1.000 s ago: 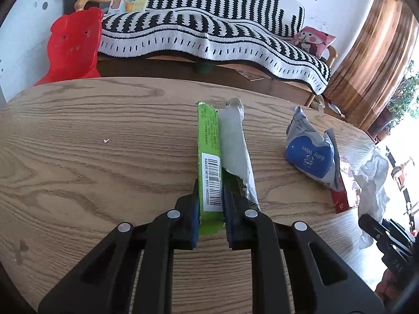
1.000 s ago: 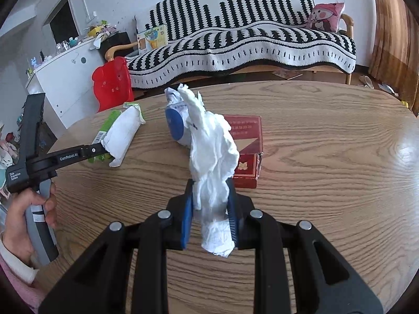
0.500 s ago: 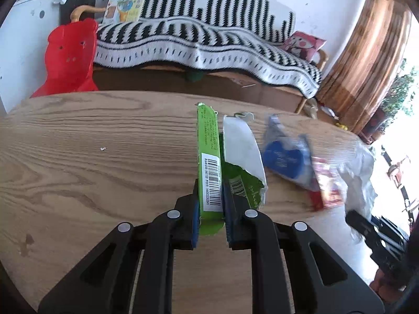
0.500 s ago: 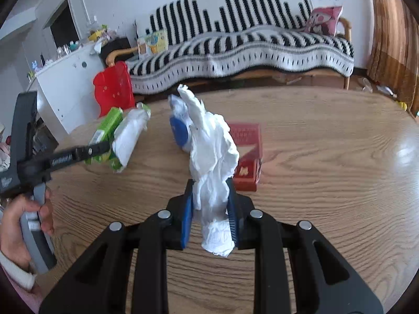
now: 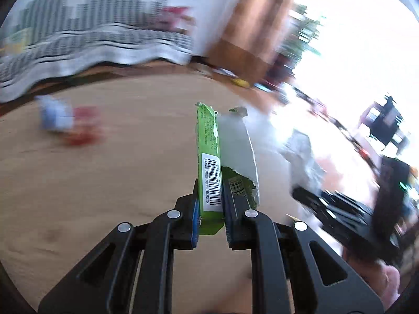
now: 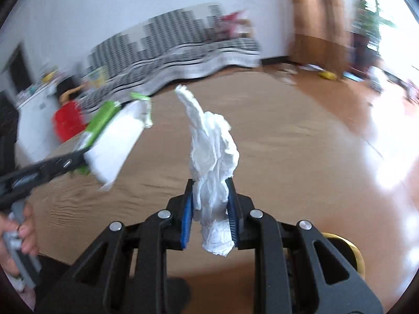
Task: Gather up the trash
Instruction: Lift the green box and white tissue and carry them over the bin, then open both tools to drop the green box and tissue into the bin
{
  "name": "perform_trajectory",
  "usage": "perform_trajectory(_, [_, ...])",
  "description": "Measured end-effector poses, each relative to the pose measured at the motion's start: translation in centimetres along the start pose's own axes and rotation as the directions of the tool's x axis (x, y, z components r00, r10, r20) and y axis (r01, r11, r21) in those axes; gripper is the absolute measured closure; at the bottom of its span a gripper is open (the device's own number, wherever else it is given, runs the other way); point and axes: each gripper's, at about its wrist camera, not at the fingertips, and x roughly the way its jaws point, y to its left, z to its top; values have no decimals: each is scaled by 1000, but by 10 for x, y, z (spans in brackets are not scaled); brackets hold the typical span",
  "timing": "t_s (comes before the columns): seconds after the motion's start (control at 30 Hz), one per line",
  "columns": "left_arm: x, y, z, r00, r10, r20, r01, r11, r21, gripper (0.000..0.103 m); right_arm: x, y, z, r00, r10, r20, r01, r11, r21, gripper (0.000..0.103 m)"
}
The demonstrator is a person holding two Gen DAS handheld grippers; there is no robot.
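Observation:
My left gripper (image 5: 211,204) is shut on a torn green wrapper (image 5: 209,162) with a barcode and a white inner flap, held above the wooden table (image 5: 104,183). In the right wrist view the same wrapper (image 6: 112,136) shows at the left, lifted. My right gripper (image 6: 209,204) is shut on a crumpled white tissue (image 6: 213,157) that stands up between the jaws. A blue baby-wipes pack (image 5: 52,116) and a red box (image 5: 83,128) lie blurred on the table at the left.
A striped sofa (image 6: 170,49) stands behind the table, with a red plastic chair (image 6: 66,123) to its left. A brown curtain (image 5: 256,18) and a bright window are at the right. A round yellow rim (image 6: 351,253) shows at the lower right.
Both grippers have swung to the right with their loads; the views are motion-blurred. The wipes pack and red box have shifted to the left in the left wrist view.

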Motion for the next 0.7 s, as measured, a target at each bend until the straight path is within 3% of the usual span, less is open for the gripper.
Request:
perform_trajectory(0.1, [47, -83, -37, 987, -104, -120, 114, 990, 85, 89, -32, -88, -29, 997, -79, 14, 74, 978, 194, 79])
perform_trajectory(0.17, [85, -127, -71, 964, -153, -218, 180, 978, 110, 89, -37, -139, -62, 994, -104, -25, 107, 937, 334, 79])
perform_trajectory(0.23, [112, -147, -99, 947, -177, -268, 209, 973, 98, 89, -32, -171, -95, 993, -90, -80, 115, 899, 423, 79])
perform_trajectory(0.3, [138, -160, -135, 936, -160, -314, 218, 963, 159, 89, -26, -196, -134, 987, -68, -147, 132, 860, 492, 79])
perform_trajectory(0.33, [150, -163, -145, 924, -137, -357, 212, 961, 178, 89, -25, -203, -142, 984, -69, -164, 143, 856, 498, 79])
perform_trajectory(0.37, [157, -166, -148, 904, -173, -391, 248, 957, 150, 89, -23, -209, -152, 980, -73, -187, 158, 853, 497, 79])
perform_trajectory(0.4, [156, -172, -147, 909, -183, -375, 264, 948, 180, 89, -19, -215, -159, 975, -77, -209, 173, 853, 492, 79])
perform_trajectory(0.43, [157, -178, -148, 920, -148, -362, 243, 942, 233, 89, -17, -220, -164, 972, -80, -222, 183, 851, 493, 79])
perform_trajectory(0.53, [175, -179, -159, 896, -102, -431, 221, 947, 234, 89, -13, -233, -170, 972, -61, -227, 175, 831, 528, 79])
perform_trajectory(0.7, [181, -177, -158, 889, -101, -446, 213, 954, 210, 89, -5, -226, -167, 971, -57, -232, 171, 842, 511, 79])
